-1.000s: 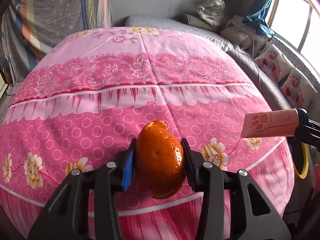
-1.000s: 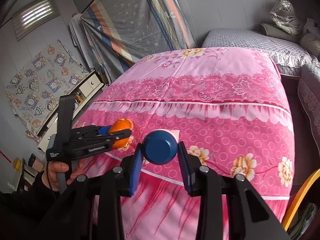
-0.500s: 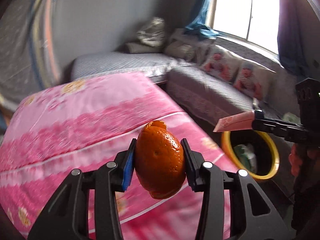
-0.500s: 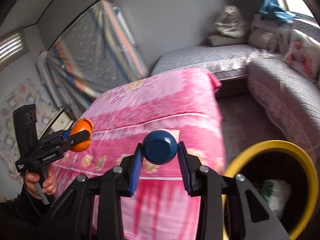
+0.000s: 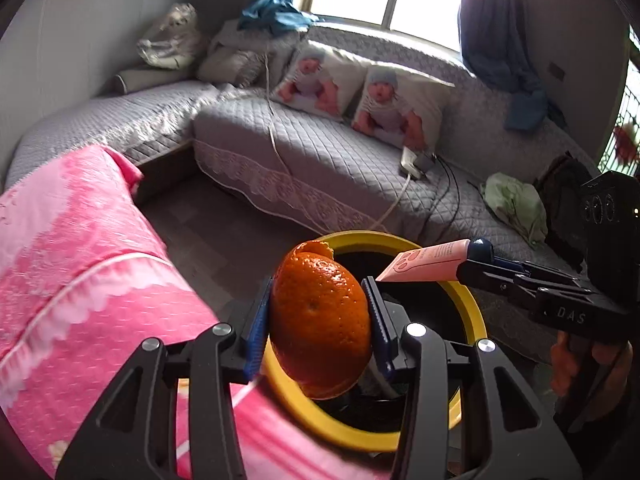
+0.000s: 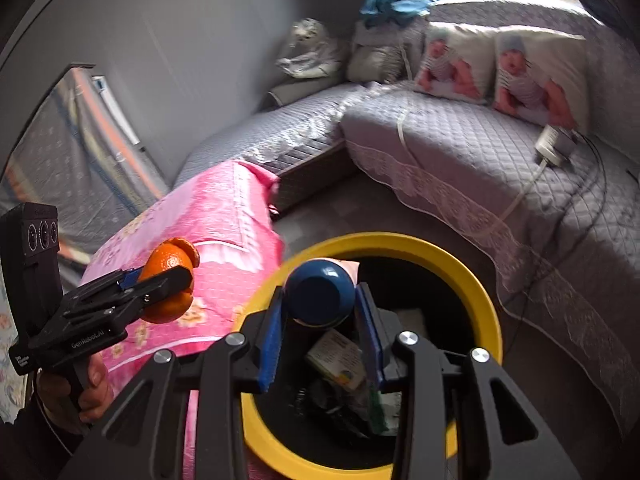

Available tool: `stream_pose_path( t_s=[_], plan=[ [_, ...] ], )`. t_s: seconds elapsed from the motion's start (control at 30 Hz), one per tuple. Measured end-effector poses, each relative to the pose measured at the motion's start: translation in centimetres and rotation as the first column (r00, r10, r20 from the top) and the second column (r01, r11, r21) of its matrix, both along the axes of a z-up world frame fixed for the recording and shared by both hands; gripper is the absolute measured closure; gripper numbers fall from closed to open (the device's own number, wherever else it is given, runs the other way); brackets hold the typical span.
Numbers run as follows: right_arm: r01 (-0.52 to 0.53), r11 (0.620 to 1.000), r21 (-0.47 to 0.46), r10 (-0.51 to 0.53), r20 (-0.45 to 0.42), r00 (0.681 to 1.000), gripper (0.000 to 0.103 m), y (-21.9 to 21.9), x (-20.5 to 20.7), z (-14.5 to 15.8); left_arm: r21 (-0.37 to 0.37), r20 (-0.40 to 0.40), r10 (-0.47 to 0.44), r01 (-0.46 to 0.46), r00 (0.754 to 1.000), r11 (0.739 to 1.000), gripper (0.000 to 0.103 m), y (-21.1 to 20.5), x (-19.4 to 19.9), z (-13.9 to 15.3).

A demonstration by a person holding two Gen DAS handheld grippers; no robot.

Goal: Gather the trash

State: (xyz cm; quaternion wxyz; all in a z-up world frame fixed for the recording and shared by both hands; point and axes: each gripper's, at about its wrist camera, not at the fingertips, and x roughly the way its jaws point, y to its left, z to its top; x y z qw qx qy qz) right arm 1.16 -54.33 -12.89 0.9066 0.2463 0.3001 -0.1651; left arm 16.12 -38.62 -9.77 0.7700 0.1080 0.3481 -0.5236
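Observation:
My left gripper (image 5: 320,316) is shut on an orange peel (image 5: 320,320), held just over the near rim of the yellow-rimmed trash bin (image 5: 472,308). It also shows in the right wrist view (image 6: 170,280), still over the pink bed. My right gripper (image 6: 320,312) is shut on a pink tube with a dark blue cap (image 6: 320,294), held above the bin's opening (image 6: 480,280). In the left wrist view the tube (image 5: 424,266) points left across the bin. Trash (image 6: 340,360) lies inside the bin.
The pink floral bed (image 5: 80,272) is at the left, touching the bin. A grey quilted sofa (image 5: 320,160) with two baby-print cushions (image 5: 360,92) runs behind. A charger and cables (image 5: 416,160) lie on it. Bare floor (image 5: 224,236) lies between.
Both grippers swung right from over the bed to the bin. The tube now hangs over the bin's opening and the orange peel is at its near rim. Both grips are unchanged.

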Motion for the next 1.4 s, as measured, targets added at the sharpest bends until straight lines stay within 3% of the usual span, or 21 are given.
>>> stream_pose_path(
  t_s=[0.17, 0.23, 0.27, 0.33, 0.4, 0.43, 0.5, 0.63, 0.73, 0.8, 0.87, 0.93, 1.0, 1.03, 1.13, 1.27, 1.33, 1.4],
  plan=[
    [0.064, 0.997, 0.038, -0.061, -0.078, 0.995, 0.07, -2.1, -0.3, -3.8, 0.039, -0.045, -0.012, 0.014, 0.999, 0.999, 0.059, -3.1, 0.0, -2.9],
    [0.089, 0.996, 0.015, -0.087, -0.097, 0.991, 0.069, -2.3, -0.8, -4.3, 0.021, -0.069, 0.004, -0.002, 0.998, 1.0, 0.053, -2.8, 0.2, -3.0],
    [0.103, 0.995, 0.005, -0.102, -0.095, 0.99, 0.069, -2.3, -1.1, -4.2, 0.006, -0.076, 0.013, -0.012, 0.997, 1.0, 0.047, -2.4, 0.4, -2.8],
    [0.12, 0.993, -0.016, -0.121, -0.082, 0.989, 0.064, -2.4, -1.5, -3.9, -0.02, -0.071, 0.056, -0.058, 0.996, 0.998, 0.022, -1.2, 0.9, -2.0],
    [0.149, 0.987, -0.053, -0.152, -0.067, 0.986, 0.048, -2.4, -1.9, -3.3, -0.066, -0.065, 0.08, -0.084, 0.995, 0.994, 0.02, 0.2, 1.2, -1.1],
    [0.159, 0.985, -0.071, -0.163, -0.059, 0.985, 0.045, -2.3, -2.0, -3.0, -0.084, -0.043, 0.099, -0.102, 0.994, 0.991, 0.015, 1.1, 1.1, -0.4],
    [0.177, 0.98, -0.095, -0.182, -0.049, 0.982, 0.029, -2.1, -2.1, -2.4, -0.111, 0.02, 0.154, -0.151, 0.988, 0.982, 0.008, 2.7, 0.7, 0.8],
    [0.207, 0.966, -0.154, -0.215, -0.037, 0.976, 0.008, -1.1, -1.4, -1.4, -0.184, 0.153, 0.25, -0.221, 0.956, 0.958, 0.008, 7.4, -0.6, 3.5],
    [0.248, 0.947, -0.203, -0.263, -0.054, 0.963, 0.008, -0.3, -0.2, -0.6, -0.215, 0.221, 0.328, -0.282, 0.918, 0.935, 0.008, 11.0, -1.1, 5.1],
    [0.268, 0.941, -0.209, -0.286, -0.062, 0.956, 0.008, 0.4, 0.8, -0.4, -0.244, 0.222, 0.35, -0.295, 0.91, 0.924, 0.008, 13.7, -1.1, 6.1],
    [0.274, 0.94, -0.202, -0.292, -0.067, 0.954, 0.008, 1.4, 1.9, -0.1, -0.29, 0.207, 0.401, -0.336, 0.892, 0.896, 0.008, 17.1, -1.0, 6.9],
    [0.238, 0.952, -0.191, -0.251, -0.045, 0.967, 0.008, 3.4, 3.0, 0.7, -0.327, 0.194, 0.455, -0.38, 0.869, 0.865, 0.008, 20.6, -1.1, 7.4],
    [0.203, 0.96, -0.192, -0.21, -0.022, 0.977, 0.008, 5.6, 3.8, 1.4, -0.357, 0.195, 0.551, -0.464, 0.812, 0.811, 0.008, 24.0, -1.4, 7.9],
    [0.17, 0.967, -0.19, -0.172, 0.007, 0.985, 0.008, 7.2, 4.2, 2.0, -0.364, 0.206, 0.605, -0.514, 0.769, 0.777, 0.008, 25.8, -1.8, 8.1],
    [0.076, 0.975, -0.207, -0.056, 0.102, 0.993, 0.008, 11.6, 5.0, 3.7, -0.342, 0.223, 0.655, -0.572, 0.722, 0.746, 0.008, 30.3, -2.2, 8.5],
    [-0.002, 0.956, -0.292, 0.073, 0.23, 0.971, 0.008, 18.0, 4.8, 6.0, -0.379, 0.248, 0.71, -0.608, 0.659, 0.697, 0.008, 35.3, -3.9, 8.6],
    [-0.026, 0.947, -0.319, 0.117, 0.272, 0.955, 0.008, 20.5, 4.3, 6.7, -0.409, 0.263, 0.751, -0.635, 0.605, 0.655, 0.008, 37.3, -5.0, 8.8],
    [-0.045, 0.938, -0.344, 0.151, 0.289, 0.945, 0.008, 22.7, 4.0, 7.1, -0.431, 0.294, 0.792, -0.665, 0.535, 0.61, 0.008, 39.2, -6.5, 8.7]
  ],
)
